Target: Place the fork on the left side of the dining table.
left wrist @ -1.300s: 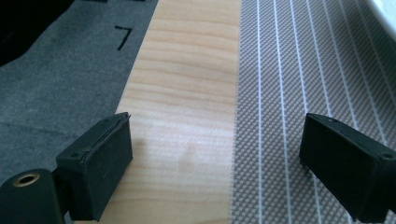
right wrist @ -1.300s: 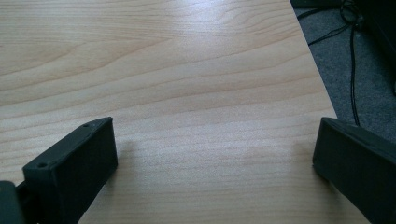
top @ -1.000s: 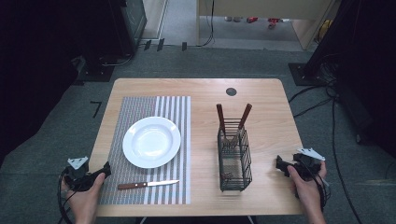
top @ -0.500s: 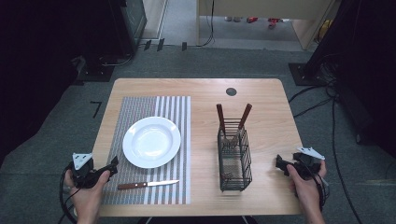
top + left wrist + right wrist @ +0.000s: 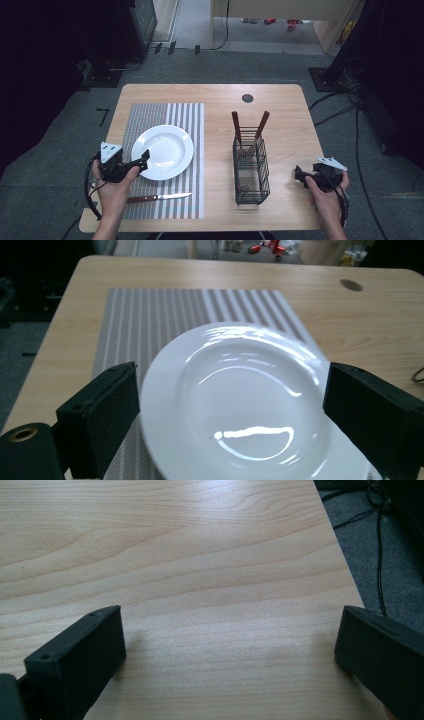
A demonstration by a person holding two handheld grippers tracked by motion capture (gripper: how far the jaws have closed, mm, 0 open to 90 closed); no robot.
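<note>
- Grey carpet floor lies around the wooden worktop, and dark cables run on it at the right.
- Between the striped placemat and the wire caddy the wood is free; the far part of the worktop is also free.
- The left gripper hovers at the near left rim of the white plate, its fingers released wide, one at each side of the plate, not touching it.
- The right gripper is near the worktop's right edge, fingers released over bare wood.
- The plate lies on the placemat; a knife lies just near it.
- The caddy holds two wooden-handled utensils; their heads are hard to make out behind the wires.
</note>
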